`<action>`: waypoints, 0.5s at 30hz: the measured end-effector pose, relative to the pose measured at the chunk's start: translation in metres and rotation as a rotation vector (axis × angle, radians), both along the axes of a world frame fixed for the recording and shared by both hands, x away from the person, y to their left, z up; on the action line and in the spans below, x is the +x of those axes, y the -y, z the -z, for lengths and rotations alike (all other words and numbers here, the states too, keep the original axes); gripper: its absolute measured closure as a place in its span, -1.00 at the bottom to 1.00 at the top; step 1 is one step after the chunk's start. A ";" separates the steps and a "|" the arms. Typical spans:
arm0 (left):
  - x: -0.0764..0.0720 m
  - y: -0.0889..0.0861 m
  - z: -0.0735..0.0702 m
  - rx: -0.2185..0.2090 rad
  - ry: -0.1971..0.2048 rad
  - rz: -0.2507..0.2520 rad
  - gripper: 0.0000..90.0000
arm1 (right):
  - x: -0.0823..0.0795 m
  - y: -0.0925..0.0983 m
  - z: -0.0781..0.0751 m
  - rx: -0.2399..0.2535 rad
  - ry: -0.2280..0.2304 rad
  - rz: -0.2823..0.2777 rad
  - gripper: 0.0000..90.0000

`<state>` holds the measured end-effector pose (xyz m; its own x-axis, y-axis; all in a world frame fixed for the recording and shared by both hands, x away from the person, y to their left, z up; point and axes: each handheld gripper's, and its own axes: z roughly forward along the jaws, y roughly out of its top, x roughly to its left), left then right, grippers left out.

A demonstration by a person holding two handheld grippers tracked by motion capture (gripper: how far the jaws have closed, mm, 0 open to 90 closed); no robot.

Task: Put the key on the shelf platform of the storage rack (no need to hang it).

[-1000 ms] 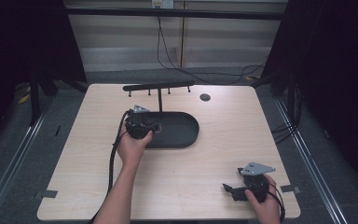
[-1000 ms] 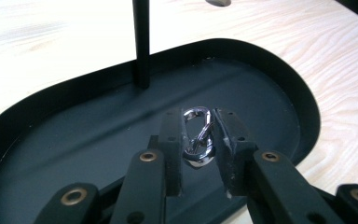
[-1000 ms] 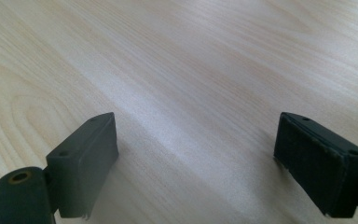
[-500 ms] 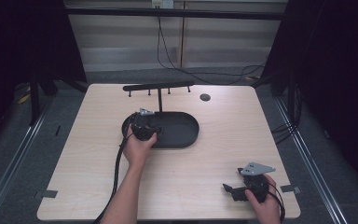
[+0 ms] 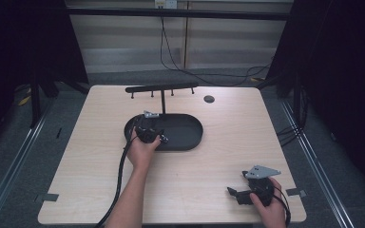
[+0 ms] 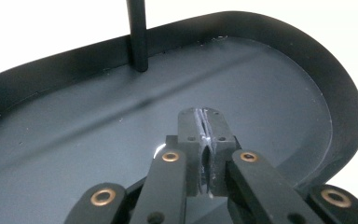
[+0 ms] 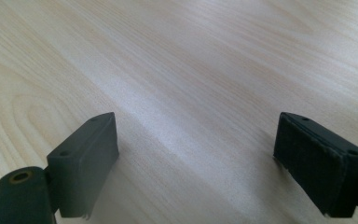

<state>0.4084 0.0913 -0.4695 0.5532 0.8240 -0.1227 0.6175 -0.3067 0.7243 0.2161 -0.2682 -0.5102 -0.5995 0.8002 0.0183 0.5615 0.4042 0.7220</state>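
Note:
A black oval tray (image 5: pixel 190 140) lies at the middle of the table, and a thin black post (image 5: pixel 163 102) rises from it to a crossbar with small hooks (image 5: pixel 161 88). My left gripper (image 5: pixel 161 138) sits low over the tray's left part. In the left gripper view its jaws (image 6: pixel 203 116) have just been closing and now stand shut, pads together over the tray floor (image 6: pixel 270 93). A thin shiny line runs along the seam between the pads, and I cannot tell what it is. My right gripper (image 5: pixel 231 192) rests open near the table's front right, with bare wood between its jaws (image 7: pixel 196 149).
A small dark round spot (image 5: pixel 209 99) lies on the table (image 5: pixel 85 156) behind the tray at the right. Cables run along the floor beyond the far edge. Black curtains stand at both sides.
The left gripper has shifted slightly to the right over the tray's left part. The right hand and its gripper have stayed where they were.

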 end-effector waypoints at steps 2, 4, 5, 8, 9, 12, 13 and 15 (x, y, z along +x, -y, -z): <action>0.000 0.000 -0.001 -0.012 0.001 -0.009 0.89 | 0.000 0.000 0.000 -0.001 0.001 -0.001 -0.71; 0.000 0.000 -0.001 -0.013 -0.003 -0.008 0.89 | 0.000 0.000 0.000 0.000 0.001 -0.001 -0.71; -0.001 -0.001 -0.001 -0.016 -0.008 -0.012 0.88 | 0.000 0.000 0.000 0.000 0.000 -0.001 -0.71; -0.002 -0.003 -0.002 -0.018 -0.008 -0.010 0.81 | 0.000 0.000 0.000 -0.001 0.001 -0.001 -0.71; -0.002 -0.003 -0.002 -0.018 -0.008 -0.010 0.80 | 0.000 0.000 0.000 0.000 0.000 -0.001 -0.71; -0.004 -0.005 -0.003 -0.027 -0.002 -0.013 0.71 | 0.000 0.000 0.000 0.000 0.001 -0.001 -0.71; -0.005 -0.006 -0.004 -0.027 0.004 -0.015 0.67 | 0.000 0.000 0.000 0.000 0.001 -0.001 -0.71; -0.005 -0.006 -0.004 -0.030 0.008 -0.016 0.57 | 0.000 0.000 0.000 0.000 0.000 -0.001 -0.71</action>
